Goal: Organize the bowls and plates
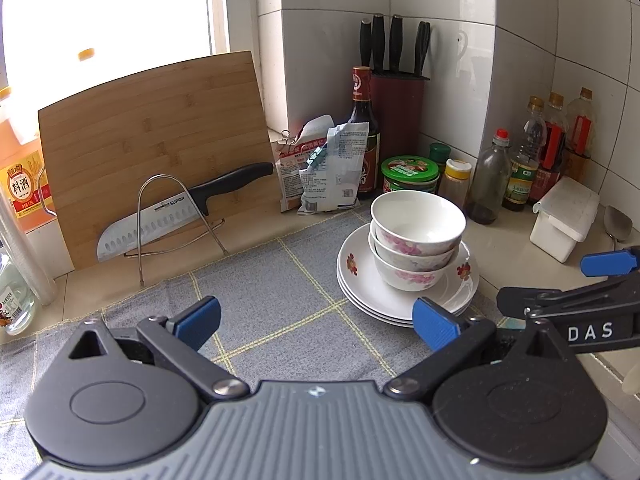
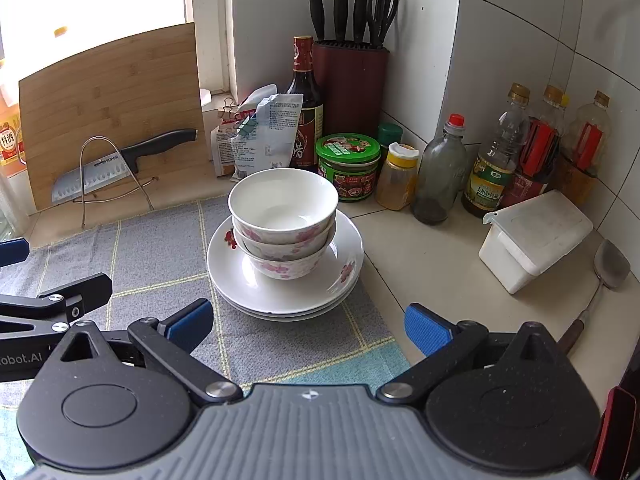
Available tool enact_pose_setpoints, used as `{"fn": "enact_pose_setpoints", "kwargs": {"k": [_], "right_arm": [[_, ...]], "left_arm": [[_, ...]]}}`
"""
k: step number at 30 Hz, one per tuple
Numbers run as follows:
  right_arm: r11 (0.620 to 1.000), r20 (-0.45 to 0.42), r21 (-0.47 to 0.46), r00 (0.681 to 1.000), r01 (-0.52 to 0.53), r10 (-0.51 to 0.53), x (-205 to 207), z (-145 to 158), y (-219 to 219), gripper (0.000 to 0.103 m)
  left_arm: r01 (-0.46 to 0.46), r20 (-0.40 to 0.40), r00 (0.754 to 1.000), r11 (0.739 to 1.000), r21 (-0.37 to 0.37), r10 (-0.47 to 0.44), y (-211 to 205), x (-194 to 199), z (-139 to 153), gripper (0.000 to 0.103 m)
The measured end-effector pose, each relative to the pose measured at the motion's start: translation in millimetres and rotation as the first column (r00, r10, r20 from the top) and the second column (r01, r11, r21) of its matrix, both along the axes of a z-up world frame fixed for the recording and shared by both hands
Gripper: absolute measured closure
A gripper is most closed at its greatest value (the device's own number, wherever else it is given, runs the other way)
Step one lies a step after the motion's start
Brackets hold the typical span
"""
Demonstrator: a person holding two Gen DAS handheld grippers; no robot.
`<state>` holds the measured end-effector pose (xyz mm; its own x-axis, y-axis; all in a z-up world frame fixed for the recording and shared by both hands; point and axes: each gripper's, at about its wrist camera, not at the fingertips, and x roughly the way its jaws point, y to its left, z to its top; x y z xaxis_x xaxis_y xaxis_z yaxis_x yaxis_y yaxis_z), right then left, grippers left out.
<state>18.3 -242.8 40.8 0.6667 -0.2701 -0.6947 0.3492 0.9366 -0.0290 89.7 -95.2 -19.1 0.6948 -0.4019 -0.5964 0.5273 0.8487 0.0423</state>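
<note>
Three white bowls (image 1: 416,240) with pink flowers are nested on a stack of white plates (image 1: 360,280) at the right edge of a grey checked cloth (image 1: 272,300). The bowls (image 2: 284,224) and plates (image 2: 240,272) also show in the right wrist view, straight ahead. My left gripper (image 1: 316,322) is open and empty, just short of and left of the plates. My right gripper (image 2: 308,326) is open and empty, just in front of the plates. The right gripper's fingers (image 1: 608,262) show at the right edge of the left wrist view.
A bamboo cutting board (image 1: 152,136) and a knife (image 1: 176,212) on a wire rack stand at the back left. Bags, a knife block (image 2: 350,80), jars and bottles (image 2: 440,172) line the wall. A white box (image 2: 536,236) and a ladle (image 2: 608,264) lie at the right.
</note>
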Motion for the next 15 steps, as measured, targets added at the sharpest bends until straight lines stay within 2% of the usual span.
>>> {"fn": "enact_pose_setpoints", "kwargs": {"k": [15], "right_arm": [[1.000,0.000,-0.010,1.000,0.004,-0.004,0.0,-0.5,0.7,0.000]], "left_arm": [[-0.002,-0.001,1.000,1.000,-0.001,0.002,1.6,1.0,-0.4,0.001]]}}
